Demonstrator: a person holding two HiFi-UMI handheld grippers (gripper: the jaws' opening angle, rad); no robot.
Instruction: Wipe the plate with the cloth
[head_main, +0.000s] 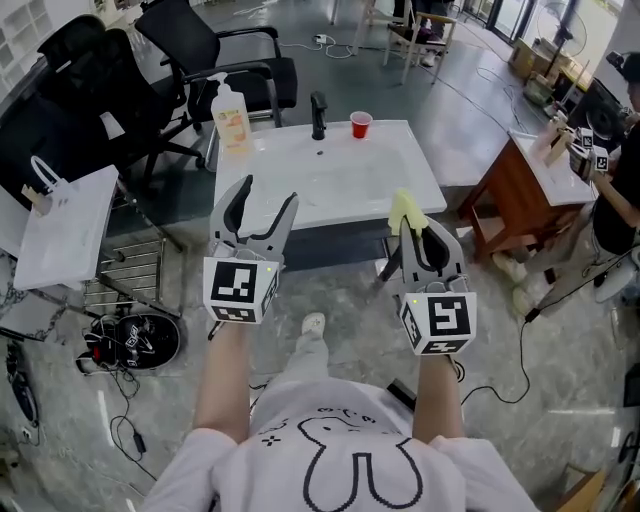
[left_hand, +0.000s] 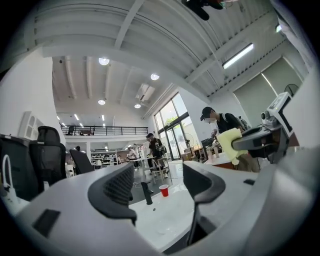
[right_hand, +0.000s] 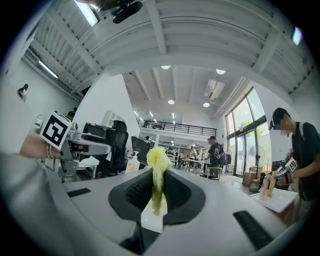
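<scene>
Status: wiping has not begun; on this evidence the task stands at its opening stage.

Right gripper (right_hand: 157, 192): jaws closed on the yellow cloth (right_hand: 159, 160). The cloth is pinched between the pads, and a crumpled tuft stands up above the jaw tips. The head view agrees with this. Judged a firm hold, though how much cloth hangs free for wiping cannot be told.

Left gripper (left_hand: 160, 182): jaws apart, nothing between them. It is held level beside the right gripper, the two well apart from each other.

Plate: none found in any view. Ahead of both grippers and below their line stands a white sink unit (head_main: 370, 185). Its top carries only these items:
- a black tap (head_main: 318, 115) at the far edge
- a red cup (head_main: 361, 124) just beside the tap
- a soap bottle (head_main: 231, 118) at the far corner on the left gripper's side

Neither gripper touches the unit; both are short of its near edge.

Done: the cloth is in hand.

Left to do:
- locate the plate
- probably steady it with the free left gripper
- bring the cloth onto it and wipe

Concern: with no plate visible, the next step cannot be placed.
</scene>
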